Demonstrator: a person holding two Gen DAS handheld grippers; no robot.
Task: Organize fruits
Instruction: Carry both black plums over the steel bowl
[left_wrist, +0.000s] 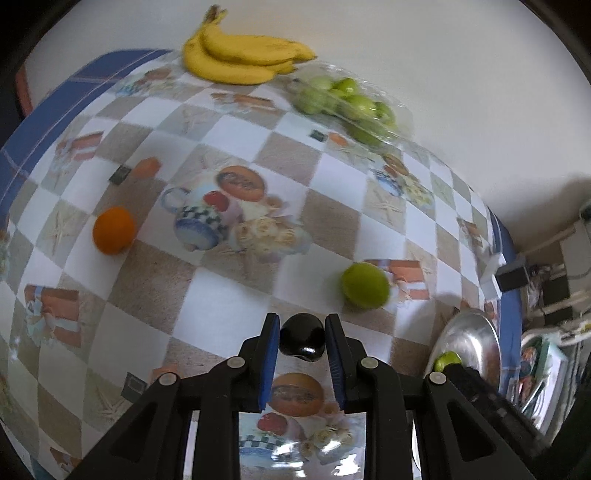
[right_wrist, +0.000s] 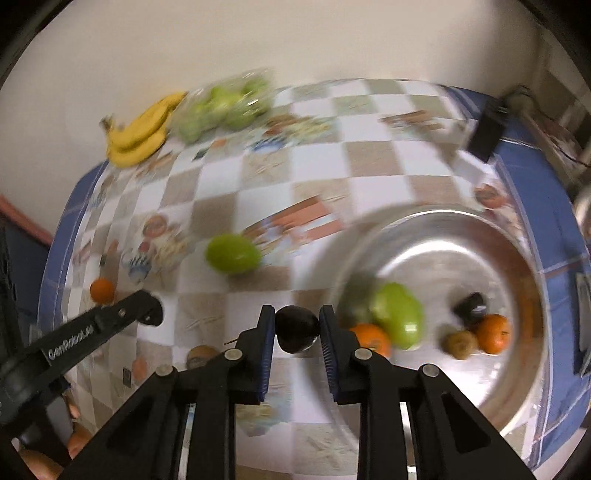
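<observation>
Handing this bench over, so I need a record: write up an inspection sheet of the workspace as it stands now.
Surface: table under a checkered printed tablecloth with a blue border.
Job's things: silver bowl holds two oranges, a green fruit, a kiwi and a dark fruit; loose green fruit and loose orange lie on the cloth; bananas and a bag of green fruit sit at the far edge.
Clutter: black box at the table's edge.
Grippers: left gripper shut on a dark plum; right gripper shut on another dark plum.
Cables: white cords off the table.
Surroundings: plain pale wall; cluttered items beside the table, too blurred to name.
</observation>
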